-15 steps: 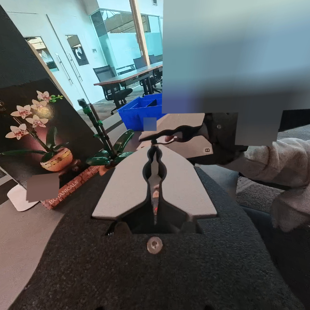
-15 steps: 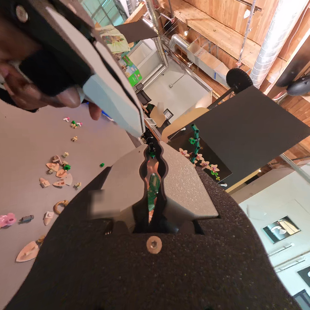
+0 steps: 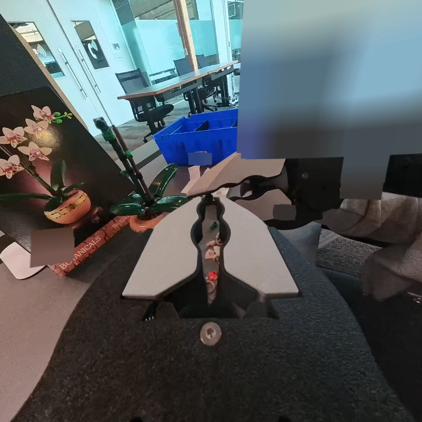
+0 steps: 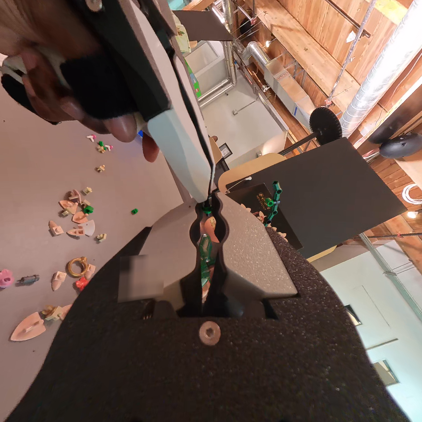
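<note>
**Operator:** How are my 2 tools set?

**Spotter:** Your left gripper (image 3: 209, 202) has its fingers drawn almost together, with only a thin slit between them. Your right gripper (image 4: 207, 205) is the same. Their tips meet nose to nose, clamped from opposite sides on 1 small green piece (image 4: 206, 209). A dark bit sits at its top, so I can't tell whether it's 1 part or 2 pressed together.

**Operator:** Where is that piece?

**Spotter:** It's up in the air above the counter (image 4: 34, 239), touching nothing but your fingertips. You hold the left gripper steeply from above, with your hand (image 4: 68, 91) wrapped round its body. The right one lies nearly crosswise to it, which I'd judge lets each brace against the other's push.

**Operator:** What's around me?

**Spotter:** The brick orchid model (image 3: 146, 205) stands just beside your left gripper. It is upright in its pink pot, with its stem leaning against the black box (image 3: 68, 178) behind. The loose petal pieces (image 4: 75, 214) and a gold ring (image 4: 76, 266) lie scattered well apart from your grip. A blue bin (image 3: 196, 141) sits farther back.
</note>
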Tool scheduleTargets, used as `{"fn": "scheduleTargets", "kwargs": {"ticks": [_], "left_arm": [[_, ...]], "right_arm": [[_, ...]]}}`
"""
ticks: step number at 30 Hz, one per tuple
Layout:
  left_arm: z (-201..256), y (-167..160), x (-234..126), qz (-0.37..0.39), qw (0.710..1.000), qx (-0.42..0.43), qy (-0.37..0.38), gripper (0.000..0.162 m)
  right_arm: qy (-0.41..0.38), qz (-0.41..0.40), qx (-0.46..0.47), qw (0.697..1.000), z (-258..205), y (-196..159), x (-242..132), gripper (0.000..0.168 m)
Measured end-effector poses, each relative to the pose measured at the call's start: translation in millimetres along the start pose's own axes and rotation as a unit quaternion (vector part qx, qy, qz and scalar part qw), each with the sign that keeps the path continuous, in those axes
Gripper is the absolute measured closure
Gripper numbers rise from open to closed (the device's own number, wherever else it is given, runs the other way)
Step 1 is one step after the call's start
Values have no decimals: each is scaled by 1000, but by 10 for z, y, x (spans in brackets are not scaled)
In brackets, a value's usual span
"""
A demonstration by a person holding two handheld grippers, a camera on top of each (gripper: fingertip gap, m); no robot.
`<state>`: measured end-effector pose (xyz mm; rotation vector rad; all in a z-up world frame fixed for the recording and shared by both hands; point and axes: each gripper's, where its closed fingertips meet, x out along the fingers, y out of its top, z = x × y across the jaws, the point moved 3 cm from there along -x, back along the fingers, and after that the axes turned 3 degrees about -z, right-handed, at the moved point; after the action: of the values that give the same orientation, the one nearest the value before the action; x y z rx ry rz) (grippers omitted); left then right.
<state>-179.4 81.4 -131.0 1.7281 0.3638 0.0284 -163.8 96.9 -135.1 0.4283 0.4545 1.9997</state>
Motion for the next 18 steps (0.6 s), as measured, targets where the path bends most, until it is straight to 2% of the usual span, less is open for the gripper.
{"fn": "scheduleTargets", "kwargs": {"ticks": [8, 13, 18], "left_arm": [[-20, -40, 27, 1, 1000, -23, 0, 155], [-16, -62, 59, 11, 1000, -13, -2, 159], [-4, 25, 2, 40, 999, -6, -8, 160]], "right_arm": [[-24, -27, -53, 998, -17, -2, 29, 162], [-18, -22, -41, 999, -45, 6, 39, 161], [-7, 3, 8, 1000, 19, 19, 22, 161]]}}
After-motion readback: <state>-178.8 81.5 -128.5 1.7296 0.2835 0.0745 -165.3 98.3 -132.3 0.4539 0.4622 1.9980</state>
